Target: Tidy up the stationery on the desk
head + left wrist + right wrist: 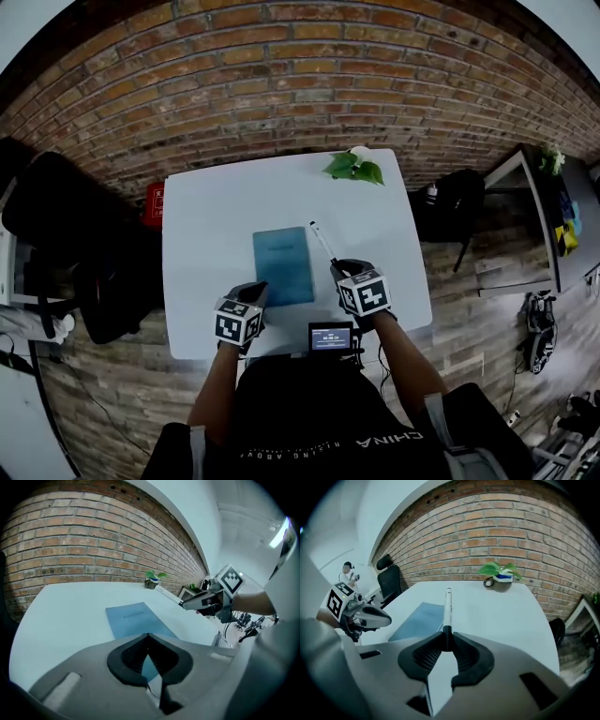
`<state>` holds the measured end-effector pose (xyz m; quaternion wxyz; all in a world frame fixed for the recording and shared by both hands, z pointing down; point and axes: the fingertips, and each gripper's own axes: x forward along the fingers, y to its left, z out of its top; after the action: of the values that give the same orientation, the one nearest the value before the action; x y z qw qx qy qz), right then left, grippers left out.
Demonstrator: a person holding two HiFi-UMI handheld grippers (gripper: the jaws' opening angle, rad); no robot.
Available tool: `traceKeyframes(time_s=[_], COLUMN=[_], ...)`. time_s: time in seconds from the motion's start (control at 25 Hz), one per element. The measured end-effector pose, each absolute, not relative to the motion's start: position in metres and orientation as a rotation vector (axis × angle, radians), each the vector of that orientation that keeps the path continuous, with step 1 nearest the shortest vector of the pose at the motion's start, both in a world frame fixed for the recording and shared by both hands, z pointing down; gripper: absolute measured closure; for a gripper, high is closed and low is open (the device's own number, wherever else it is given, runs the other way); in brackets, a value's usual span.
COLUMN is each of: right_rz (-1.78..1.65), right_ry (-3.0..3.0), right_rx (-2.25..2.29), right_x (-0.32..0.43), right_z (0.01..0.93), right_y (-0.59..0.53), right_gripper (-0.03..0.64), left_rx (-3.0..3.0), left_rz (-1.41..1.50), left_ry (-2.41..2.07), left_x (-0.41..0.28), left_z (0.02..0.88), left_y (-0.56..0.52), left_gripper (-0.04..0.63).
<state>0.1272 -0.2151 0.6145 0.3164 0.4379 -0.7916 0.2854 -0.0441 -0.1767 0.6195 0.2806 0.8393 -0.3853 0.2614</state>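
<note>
While the right hand-held gripper [447, 639] clamps a white pen [448, 609] over the tabletop [202, 225], the left hand-held gripper [148, 639] is closed and empty near a blue notebook [283, 265], its cover word unreadable.

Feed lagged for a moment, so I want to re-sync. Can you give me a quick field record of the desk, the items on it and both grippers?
surface: white desk, brick wall behind
notebook: blue, closed, flat at mid-desk
pen: white, right of the notebook, tip towards the plant
plant: small pot at the desk's far edge
screen: small, at the near edge
left gripper: jaws together, nothing held, by the notebook's near left corner
right gripper: closed on the pen's near end
</note>
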Motion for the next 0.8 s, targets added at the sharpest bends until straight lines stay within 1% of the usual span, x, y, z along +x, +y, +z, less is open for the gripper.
traceKeyframes(time_s=[0.36, 0.8], right_rz=[1.047, 1.198], right_ry=[-1.976, -1.884], right_rx=[1.236, 1.242], right_x=[0.118, 0.096], right_z=[0.646, 0.678], right_y=[-0.203, -0.197], right_gripper=[0.537, 0.537], left_rx=[2.256, 2.242], left_rz=[0.71, 0.73], left_ry=[-0.97, -0.898], left_x=[-0.04, -0.037], left_z=[0.626, 0.65], left_y=[-0.184, -0.184], left_gripper=[0.584, 0.584])
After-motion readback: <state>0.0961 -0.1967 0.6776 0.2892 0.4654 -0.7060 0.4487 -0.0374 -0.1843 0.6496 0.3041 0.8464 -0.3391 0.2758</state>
